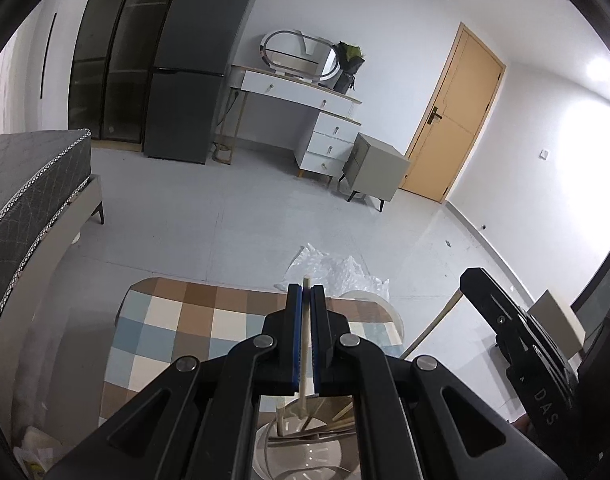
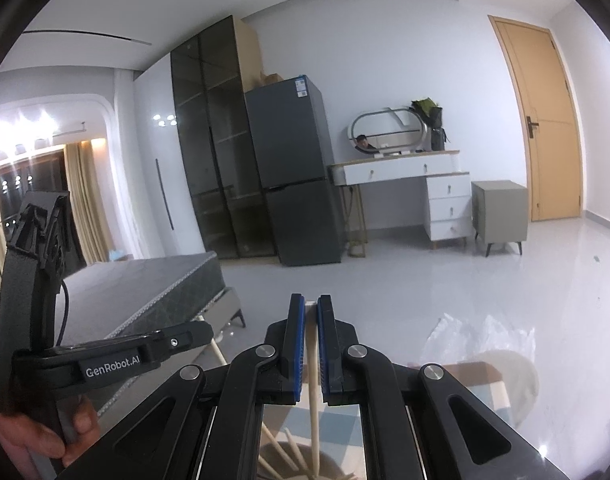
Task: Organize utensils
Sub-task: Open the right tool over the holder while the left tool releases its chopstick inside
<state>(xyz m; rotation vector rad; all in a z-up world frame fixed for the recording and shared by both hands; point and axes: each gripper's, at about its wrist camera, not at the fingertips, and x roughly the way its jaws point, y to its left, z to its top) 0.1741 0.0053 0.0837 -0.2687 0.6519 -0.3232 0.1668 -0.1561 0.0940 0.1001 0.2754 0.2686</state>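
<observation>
Left wrist: checkered cloth (image 1: 177, 320), crumpled plastic (image 1: 345, 272).

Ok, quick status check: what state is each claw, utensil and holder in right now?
Left claw: shut on a pale utensil handle, held upright.
Right claw: shut on a pale wooden stick, upright.
Utensil holder: below the left claw, several utensils inside.
Round container: below the right claw, wooden sticks leaning in it.
Door: closed.

Each black claw (image 1: 306, 300) (image 2: 311, 308) has blue pads, silver pivot screws and white "GenRobot.AI" lettering.
</observation>
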